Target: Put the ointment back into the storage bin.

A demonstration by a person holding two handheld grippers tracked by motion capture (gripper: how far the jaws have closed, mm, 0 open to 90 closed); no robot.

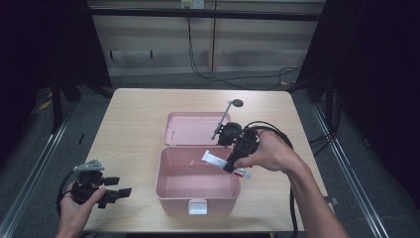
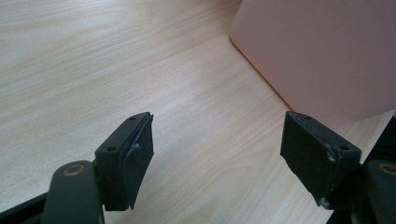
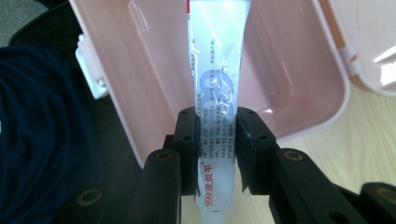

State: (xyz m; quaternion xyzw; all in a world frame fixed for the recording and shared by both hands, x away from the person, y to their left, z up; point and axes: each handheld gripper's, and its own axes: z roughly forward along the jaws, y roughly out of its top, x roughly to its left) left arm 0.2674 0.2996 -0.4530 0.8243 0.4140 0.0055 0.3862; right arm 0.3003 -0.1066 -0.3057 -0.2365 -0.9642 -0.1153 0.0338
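Note:
A pink plastic box [image 1: 174,194] stands open mid-table with its lid [image 1: 190,128] laid flat behind it. My right gripper [image 1: 231,166] is shut on a white ointment tube [image 1: 215,159] with red and blue print, held over the box's right rim. In the right gripper view the tube [image 3: 217,70] runs up between the pads and reaches over the box's hollow inside [image 3: 154,60]. My left gripper [image 1: 119,190] rests near the table's front left corner, open with nothing between its fingers [image 2: 135,154]; the box's outer wall [image 2: 322,51] lies just ahead of it.
The box's white latch [image 1: 197,207] faces the front edge of the wooden table [image 1: 133,124]. A slim metal rod with a dark round head [image 1: 236,103] sticks up behind the right hand. Cables [image 1: 213,74] run across the floor beyond the table.

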